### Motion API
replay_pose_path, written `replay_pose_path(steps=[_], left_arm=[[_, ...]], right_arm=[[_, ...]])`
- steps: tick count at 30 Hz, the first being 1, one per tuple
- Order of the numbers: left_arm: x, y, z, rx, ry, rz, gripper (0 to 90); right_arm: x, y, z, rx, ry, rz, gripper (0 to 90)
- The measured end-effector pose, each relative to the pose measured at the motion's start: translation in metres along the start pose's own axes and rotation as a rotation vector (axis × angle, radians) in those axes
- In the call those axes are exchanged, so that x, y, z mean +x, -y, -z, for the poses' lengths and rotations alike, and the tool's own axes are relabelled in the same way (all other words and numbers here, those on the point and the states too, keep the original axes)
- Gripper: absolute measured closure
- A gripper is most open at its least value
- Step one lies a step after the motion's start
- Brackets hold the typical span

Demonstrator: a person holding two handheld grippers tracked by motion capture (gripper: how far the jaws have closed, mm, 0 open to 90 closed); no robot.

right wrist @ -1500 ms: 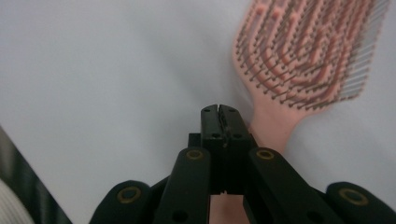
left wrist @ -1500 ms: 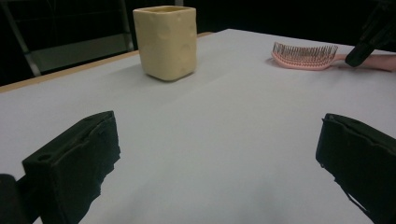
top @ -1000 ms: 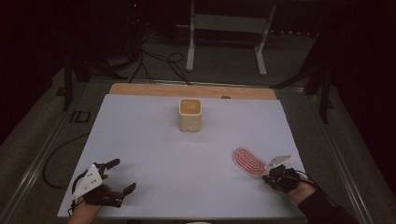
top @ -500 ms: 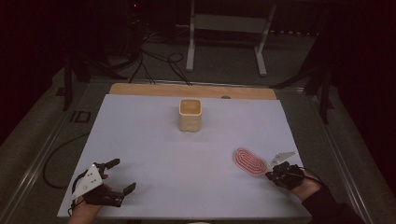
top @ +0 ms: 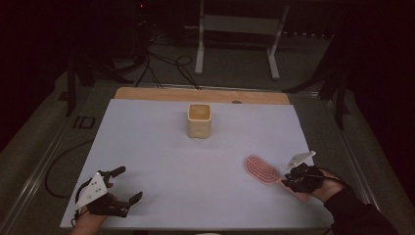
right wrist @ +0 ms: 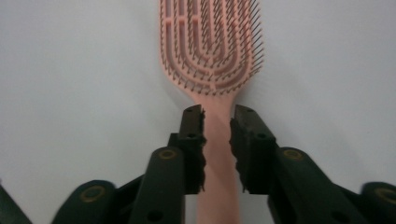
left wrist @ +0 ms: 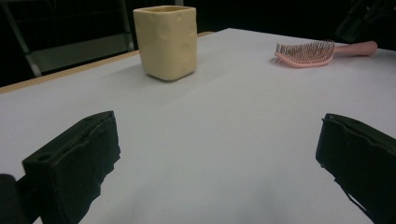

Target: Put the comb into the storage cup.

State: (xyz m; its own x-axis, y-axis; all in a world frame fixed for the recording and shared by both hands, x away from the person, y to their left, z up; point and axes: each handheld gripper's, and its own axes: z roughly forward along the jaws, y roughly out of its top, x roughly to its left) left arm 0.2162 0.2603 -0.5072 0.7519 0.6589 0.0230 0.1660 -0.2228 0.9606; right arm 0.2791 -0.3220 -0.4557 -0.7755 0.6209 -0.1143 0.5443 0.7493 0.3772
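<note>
Your right tongs [right wrist: 217, 116] are closed on the handle of the pink hairbrush [right wrist: 212, 51], which lies bristles-up on the white tabletop [top: 161, 147] at its near right (head pointing away from you). Your left tongs [top: 122, 185] rest wide open and empty at the near left, well apart from the yellow cup [top: 199, 120] standing upright mid-tabletop toward the far edge.

R tool [top: 291, 180] on pink brush [top: 263, 169] handle; L tool [top: 122, 185] open.
</note>
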Motion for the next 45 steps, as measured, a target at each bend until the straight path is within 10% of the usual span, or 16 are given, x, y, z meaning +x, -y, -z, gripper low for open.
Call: replay_pose_path(steps=[16,45], left_arm=[[0.0,0.0,0.0,-0.001,-0.001,0.001,0.0],[0.0,0.0,0.0,0.0,0.0,0.006,0.0]], right_arm=[[-0.009,-0.003,-0.013,0.071,-0.069,-0.004,13.3],[-0.011,-0.021,-0.036,0.222,-0.069,0.043,55.1]])
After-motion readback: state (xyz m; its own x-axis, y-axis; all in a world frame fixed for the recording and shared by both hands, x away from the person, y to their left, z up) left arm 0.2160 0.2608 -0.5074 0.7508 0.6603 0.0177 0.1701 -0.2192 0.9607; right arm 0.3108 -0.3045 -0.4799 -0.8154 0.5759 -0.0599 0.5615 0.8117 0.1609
